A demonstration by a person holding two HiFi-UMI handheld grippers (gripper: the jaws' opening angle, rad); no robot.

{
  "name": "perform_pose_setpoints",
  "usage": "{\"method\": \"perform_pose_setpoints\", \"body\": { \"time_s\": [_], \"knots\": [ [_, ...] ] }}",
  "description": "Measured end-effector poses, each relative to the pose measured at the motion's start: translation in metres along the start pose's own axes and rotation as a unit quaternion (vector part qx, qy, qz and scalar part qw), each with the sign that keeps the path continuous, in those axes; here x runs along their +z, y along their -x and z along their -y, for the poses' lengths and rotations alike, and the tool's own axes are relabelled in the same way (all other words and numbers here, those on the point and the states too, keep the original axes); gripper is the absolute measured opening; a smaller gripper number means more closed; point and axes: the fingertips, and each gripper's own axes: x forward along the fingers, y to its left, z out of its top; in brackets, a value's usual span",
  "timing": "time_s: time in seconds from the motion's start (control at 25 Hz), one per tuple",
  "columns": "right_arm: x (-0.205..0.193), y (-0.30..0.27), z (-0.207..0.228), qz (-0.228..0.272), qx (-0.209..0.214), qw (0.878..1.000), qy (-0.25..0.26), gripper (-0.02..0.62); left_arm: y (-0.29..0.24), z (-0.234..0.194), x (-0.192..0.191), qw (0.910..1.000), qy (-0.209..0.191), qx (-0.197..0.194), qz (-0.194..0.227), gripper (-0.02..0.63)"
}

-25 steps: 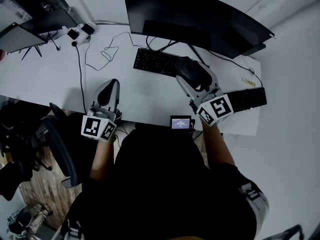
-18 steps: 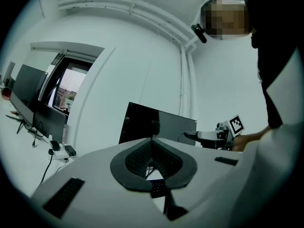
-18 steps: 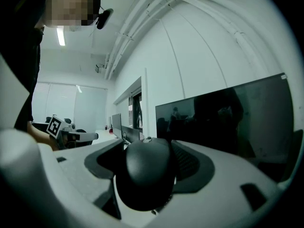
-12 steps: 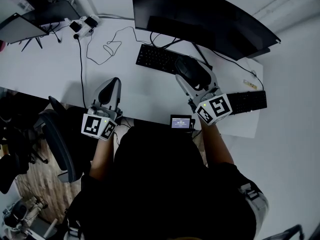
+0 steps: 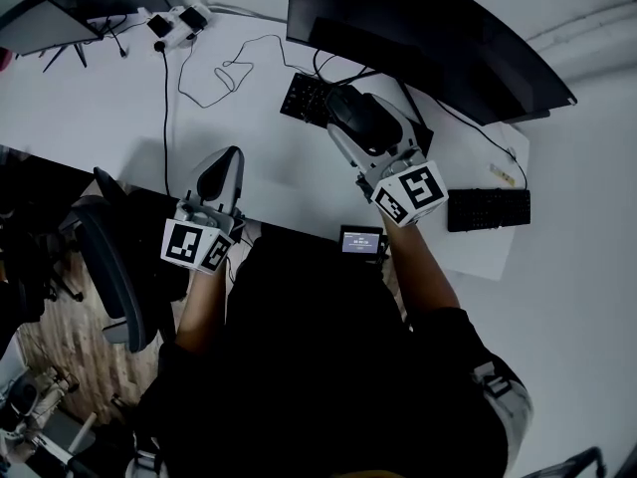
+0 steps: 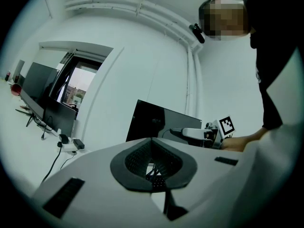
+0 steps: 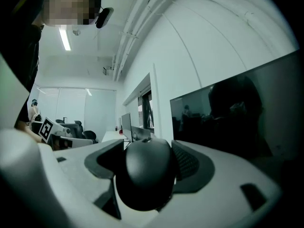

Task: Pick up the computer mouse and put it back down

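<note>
Black and rounded, the computer mouse (image 7: 145,175) sits clamped between the jaws of the right gripper (image 5: 348,108), whose dark ribbed pads (image 7: 190,161) press against its two sides. In the head view this gripper reaches out over the white tabletop (image 5: 109,108), and the mouse in it lies over the right-hand part of a black keyboard (image 5: 303,96), hiding that end of it. From that view the mouse looks to be held above the keyboard, but whether it touches anything below cannot be told.

The left gripper (image 5: 227,167) hangs over the near edge of the tabletop, well apart from the right one, with its marker cube (image 5: 194,247) towards the person. Its own view shows the jaws closed together with nothing between them, the dark pads (image 6: 137,163) meeting at the middle.

A large curved monitor (image 5: 428,28) stands at the back of the tabletop, just beyond the held mouse. A second black keyboard (image 5: 488,209) lies near the right end of the tabletop. A small device with a lit screen (image 5: 360,242) sits at the near edge, between the person's arms. A thin dark cable (image 5: 211,76) loops across the bare surface left of the first keyboard, and another runs to a white power strip (image 5: 179,23) at the far left. A dark office chair (image 5: 105,257) stands on the floor beside the left gripper.
</note>
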Motion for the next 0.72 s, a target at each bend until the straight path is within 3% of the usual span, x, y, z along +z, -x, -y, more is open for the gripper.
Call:
{"method": "perform_pose_setpoints", "body": {
  "time_s": [0.28, 0.72],
  "knots": [
    [-0.017, -0.025, -0.025, -0.011, 0.038, 0.999, 0.002, 0.314, 0.009, -0.011, -0.014, 0.9998, 0.011, 0.015, -0.007, -0.005],
    [-0.159, -0.005, -0.038, -0.137, 0.04, 0.989, -0.043, 0.314, 0.001, -0.005, -0.042, 0.999, 0.017, 0.002, -0.041, -0.005]
  ]
}}
